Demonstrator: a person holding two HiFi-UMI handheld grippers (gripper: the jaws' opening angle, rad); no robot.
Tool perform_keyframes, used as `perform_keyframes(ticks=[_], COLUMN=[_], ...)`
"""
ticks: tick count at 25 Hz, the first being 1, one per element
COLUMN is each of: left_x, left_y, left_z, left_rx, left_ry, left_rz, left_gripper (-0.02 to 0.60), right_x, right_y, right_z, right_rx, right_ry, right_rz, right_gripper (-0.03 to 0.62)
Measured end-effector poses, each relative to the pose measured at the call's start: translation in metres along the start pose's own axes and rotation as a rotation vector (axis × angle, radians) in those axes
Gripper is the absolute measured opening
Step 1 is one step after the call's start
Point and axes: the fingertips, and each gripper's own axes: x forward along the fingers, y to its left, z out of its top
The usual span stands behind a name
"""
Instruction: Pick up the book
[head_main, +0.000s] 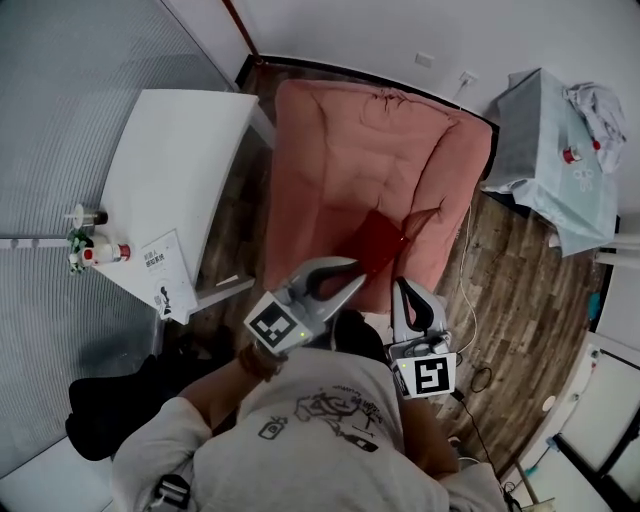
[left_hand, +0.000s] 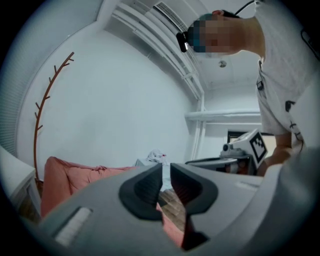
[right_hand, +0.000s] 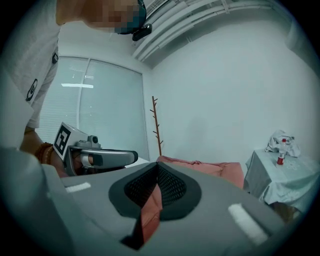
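Seen from above, a person stands facing a pink cushioned sofa (head_main: 360, 150) on a wood floor (head_main: 520, 270). A red book (head_main: 378, 245) lies flat on the sofa's seat, near its front edge, just ahead of both tools. The left tongs (head_main: 358, 271) are released, their tips a narrow gap apart with nothing between them. The right tongs (head_main: 399, 283), just beside them, are clenched tip to tip on nothing. Both are in the air, clear of the book. To the left, a white counter (head_main: 180, 140) carries small bottles (head_main: 95, 250) and a white booklet (head_main: 166, 272) at its near end.
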Motion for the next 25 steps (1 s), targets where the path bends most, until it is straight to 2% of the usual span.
perform_keyframes(ticks=[2,4,8,15,22,25], left_x=[0.002,0.005,0.005,0.016,0.027,0.032], left_y=[0.010,0.018,0.029,0.055,0.078,0.090], left_z=[-0.016,-0.032,-0.073,-0.153,-0.237,-0.274], left_rx=[-0.007,-0.005,-0.037,-0.044,-0.085,-0.065], left_ry=[0.019,0.030,0.081,0.143,0.216,0.244], left_rz=[-0.008,-0.020,-0.032,-0.063,-0.061,-0.069], left_gripper=[0.052,0.052,0.052,0.086,0.098,0.098], right_x=[0.008,0.015,0.019,0.040,0.058,0.069], right_y=[-0.004,-0.007,-0.010,-0.031,-0.055,-0.064], right_z=[-0.017,-0.037,-0.075,-0.143,-0.230,-0.271], right_rx=[0.007,0.024,0.073,0.135,0.263,0.314], right_ry=[0.017,0.047,0.113,0.148,0.221,0.259], right_rz=[-0.011,-0.021,-0.044,-0.073,-0.108,-0.119], right_gripper=[0.008,0.052,0.057,0.101,0.172,0.208])
